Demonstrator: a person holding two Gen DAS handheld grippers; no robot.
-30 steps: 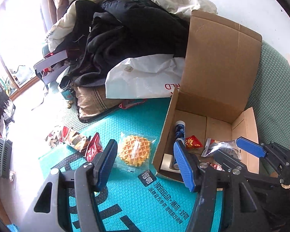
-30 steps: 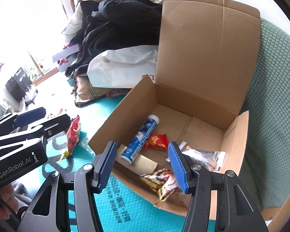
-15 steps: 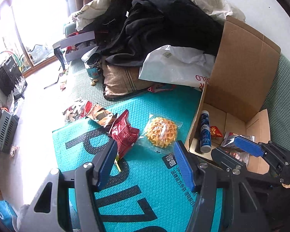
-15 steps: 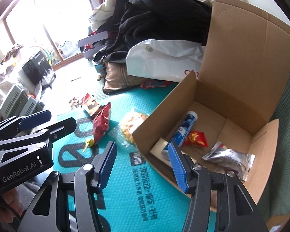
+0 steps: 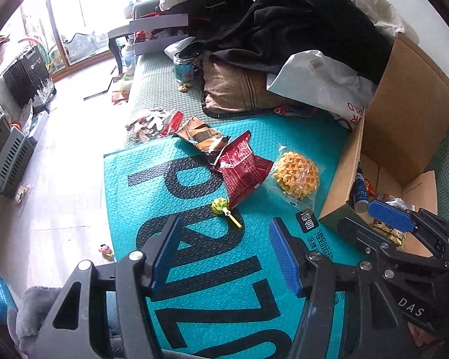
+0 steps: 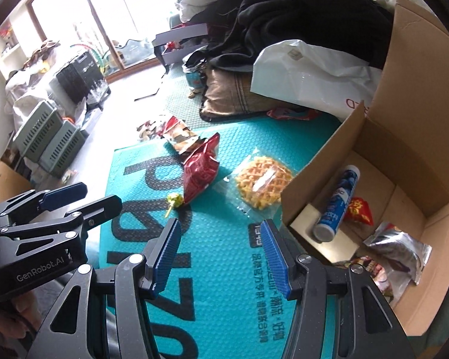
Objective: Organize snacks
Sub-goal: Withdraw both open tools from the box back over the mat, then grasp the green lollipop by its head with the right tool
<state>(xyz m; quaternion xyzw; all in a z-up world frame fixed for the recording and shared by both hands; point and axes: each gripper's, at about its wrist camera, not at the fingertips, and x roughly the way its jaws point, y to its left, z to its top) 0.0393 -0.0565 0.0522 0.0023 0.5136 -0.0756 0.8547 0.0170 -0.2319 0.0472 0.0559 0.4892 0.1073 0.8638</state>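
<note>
A red snack bag, a wrapped waffle, a brown snack pack and a green lollipop lie on the teal mat. The open cardboard box at the right holds a blue tube, a red packet and a silver bag. My left gripper is open and empty above the mat, short of the lollipop. My right gripper is open and empty beside the box's near corner.
A pile of dark clothes, a white plastic bag and a brown cushion lie behind the mat. A jar stands at the back. More snack packs lie off the mat's far left corner. Crates stand on the floor at left.
Both grippers have pulled back and swung left, away from the box, so the snacks on the mat have come into view. Both stay open and empty.
</note>
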